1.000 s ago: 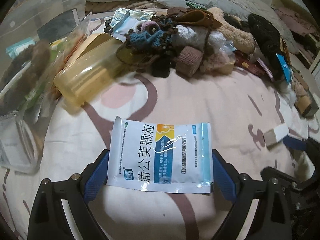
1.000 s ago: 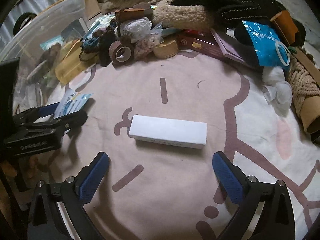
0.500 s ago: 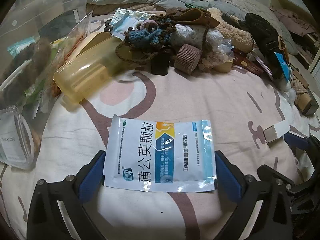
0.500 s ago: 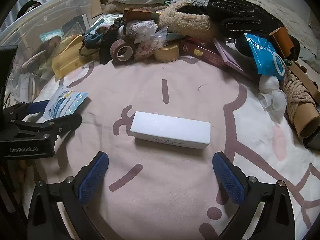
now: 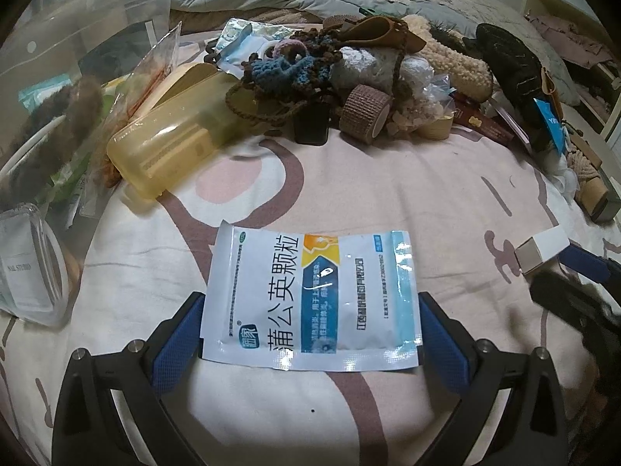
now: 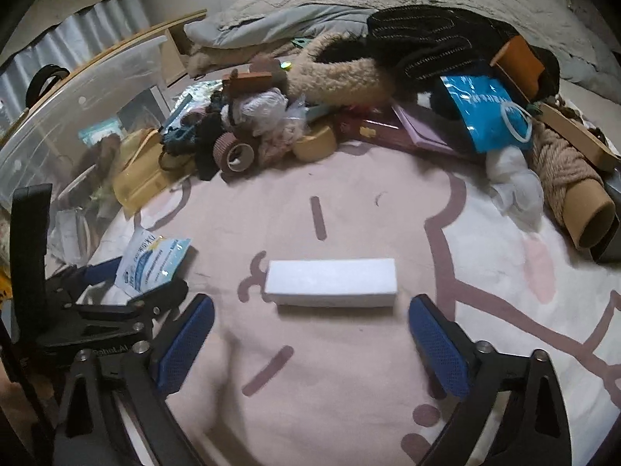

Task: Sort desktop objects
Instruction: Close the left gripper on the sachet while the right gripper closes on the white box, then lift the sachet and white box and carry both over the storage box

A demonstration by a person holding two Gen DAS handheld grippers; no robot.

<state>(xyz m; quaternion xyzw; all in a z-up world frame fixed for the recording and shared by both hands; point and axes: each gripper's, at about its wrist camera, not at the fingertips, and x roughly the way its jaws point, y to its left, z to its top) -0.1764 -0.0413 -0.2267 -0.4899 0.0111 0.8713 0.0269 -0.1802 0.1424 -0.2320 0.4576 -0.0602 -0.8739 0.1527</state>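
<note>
Sachet (image 5: 310, 299) btwn left tool (image 5: 310, 334) fingers; box (image 6: 332, 281) to its right.

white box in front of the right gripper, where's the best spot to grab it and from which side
Grip the white box across its short width, near the middle. It lies flat on the blanket with its long side running across the open right gripper, whose fingers stand near the ends, so turning the gripper a quarter turn and coming from above probably suits it better.

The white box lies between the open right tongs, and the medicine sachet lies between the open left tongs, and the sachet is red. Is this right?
The colour is wrong. The left wrist view shows the medicine sachet white and blue with an orange patch, not red. It lies between the open left tongs; the white box lies between the open right tongs.
</note>
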